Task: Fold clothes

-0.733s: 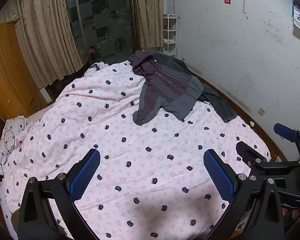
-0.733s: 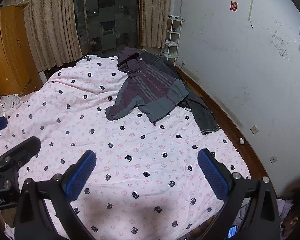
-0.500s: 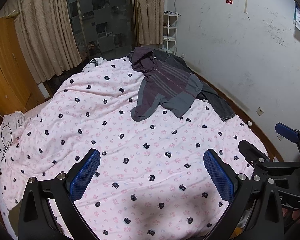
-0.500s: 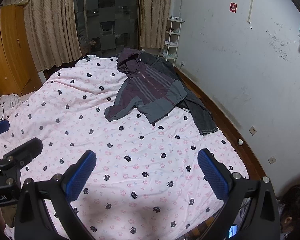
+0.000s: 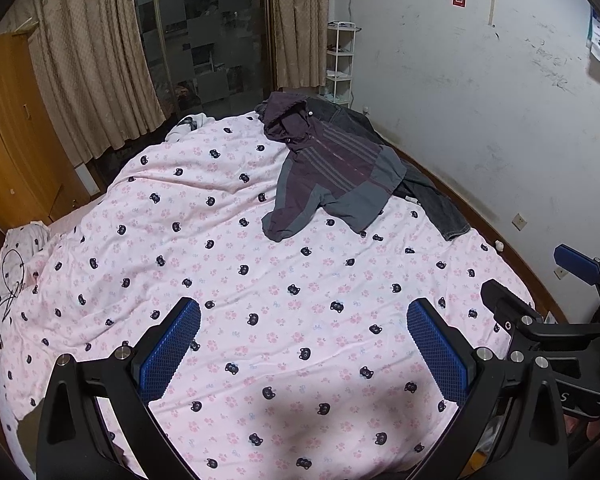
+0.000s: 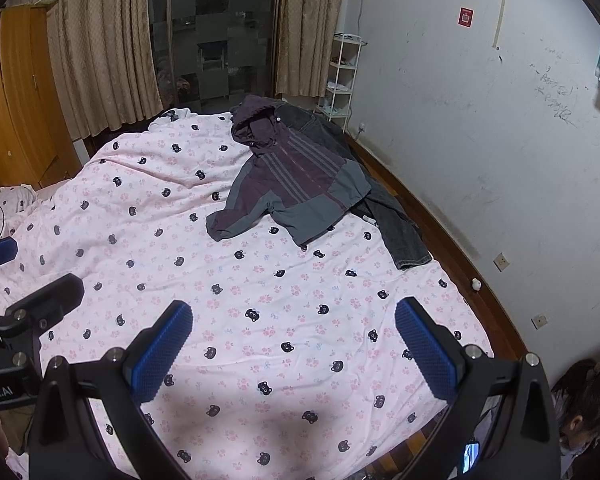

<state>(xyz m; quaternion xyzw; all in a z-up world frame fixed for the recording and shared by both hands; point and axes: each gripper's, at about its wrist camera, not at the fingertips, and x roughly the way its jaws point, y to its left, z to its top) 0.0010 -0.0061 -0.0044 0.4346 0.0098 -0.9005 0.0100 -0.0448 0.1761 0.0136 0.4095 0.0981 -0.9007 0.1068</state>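
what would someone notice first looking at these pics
A rumpled purple and grey hooded jacket lies at the far side of the bed, partly over dark jeans near the wall. Around them spreads a pink quilt dotted with black bear faces, and both open grippers hover empty over its near end.

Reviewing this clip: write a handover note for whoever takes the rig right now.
Left claw: open, empty, above the pink quilt.
Right claw: open, empty, beside it.
Clothes: purple-grey hooded jacket lies spread and rumpled at the bed's far side, overlapping dark jeans near the wall-side edge.
Done: nothing folded.
Left: reach the jacket, flatten, fold; then the jeans.
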